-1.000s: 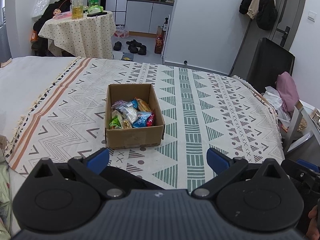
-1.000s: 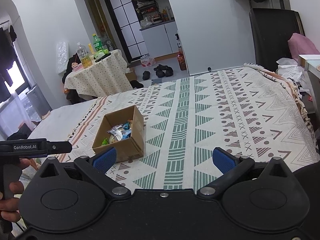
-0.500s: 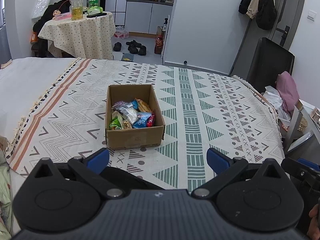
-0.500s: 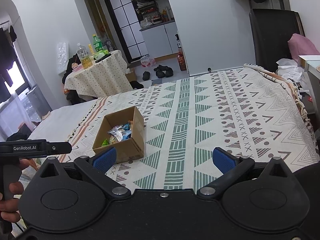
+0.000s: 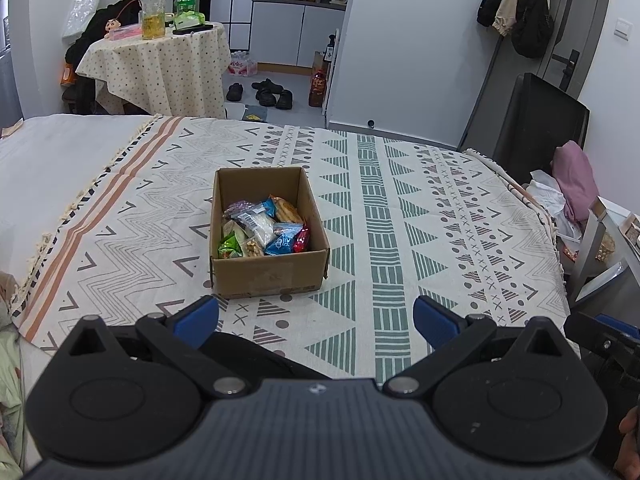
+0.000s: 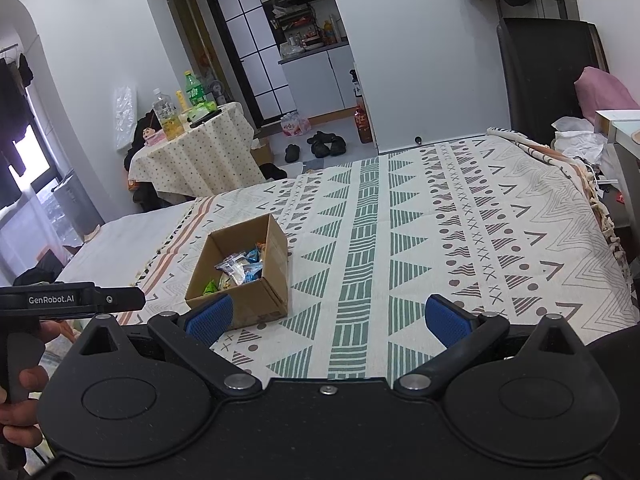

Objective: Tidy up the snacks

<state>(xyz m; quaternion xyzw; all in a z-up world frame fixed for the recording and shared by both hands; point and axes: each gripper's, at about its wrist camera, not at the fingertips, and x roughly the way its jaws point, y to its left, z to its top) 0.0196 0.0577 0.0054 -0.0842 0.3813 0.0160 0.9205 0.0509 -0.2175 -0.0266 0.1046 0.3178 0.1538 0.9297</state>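
A brown cardboard box (image 5: 268, 278) stands on the patterned bedspread, holding several wrapped snacks (image 5: 262, 232) in green, blue, red and clear wrappers. My left gripper (image 5: 316, 318) hovers open just in front of the box, with nothing between its blue pads. From the right wrist view the same box (image 6: 260, 306) sits left of centre, its snacks (image 6: 236, 270) showing inside. My right gripper (image 6: 328, 320) is open and empty, held back from the box and to its right.
The patterned bedspread (image 5: 420, 220) covers the bed to its far edge. Beyond stand a round table with bottles (image 5: 164, 52), shoes (image 5: 264, 92) on the floor and a black chair (image 5: 532, 120). A hand holds the other gripper's handle (image 6: 24, 344) at the left.
Both views have barely shifted. The box and snacks lie as before, and both grippers stay open.
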